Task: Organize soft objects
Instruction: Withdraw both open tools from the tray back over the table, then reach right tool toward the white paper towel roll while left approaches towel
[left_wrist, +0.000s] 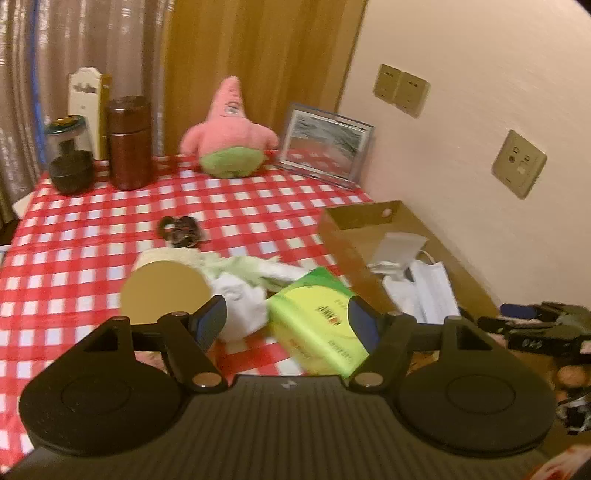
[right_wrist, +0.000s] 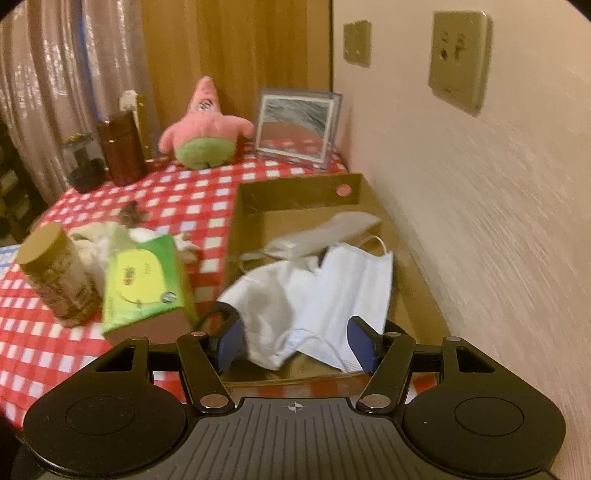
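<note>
A green tissue pack (left_wrist: 317, 321) (right_wrist: 142, 280) lies tilted against the near left wall of a brown cardboard box (left_wrist: 345, 251) (right_wrist: 295, 192). My left gripper (left_wrist: 288, 325) is open, its jaws around the pack without closing on it. A crumpled white and pale green cloth (left_wrist: 247, 280) (right_wrist: 96, 240) lies just behind the pack. Inside the box lie a white face mask (right_wrist: 347, 291) (left_wrist: 428, 288), a white cloth (right_wrist: 273, 302) and a clear packet (right_wrist: 328, 232). My right gripper (right_wrist: 295, 339) is open and empty above the mask. A pink star plush (left_wrist: 231, 136) (right_wrist: 203, 129) sits at the back.
A checked red cloth (left_wrist: 74, 266) covers the table. A cork-lidded jar (left_wrist: 162, 291) (right_wrist: 55, 273) stands left of the pack. Dark keys (left_wrist: 181, 229), a brown canister (left_wrist: 129, 144), a dark pot (left_wrist: 70, 173) and a picture frame (left_wrist: 325, 140) stand further back. The wall (left_wrist: 480, 129) is at the right.
</note>
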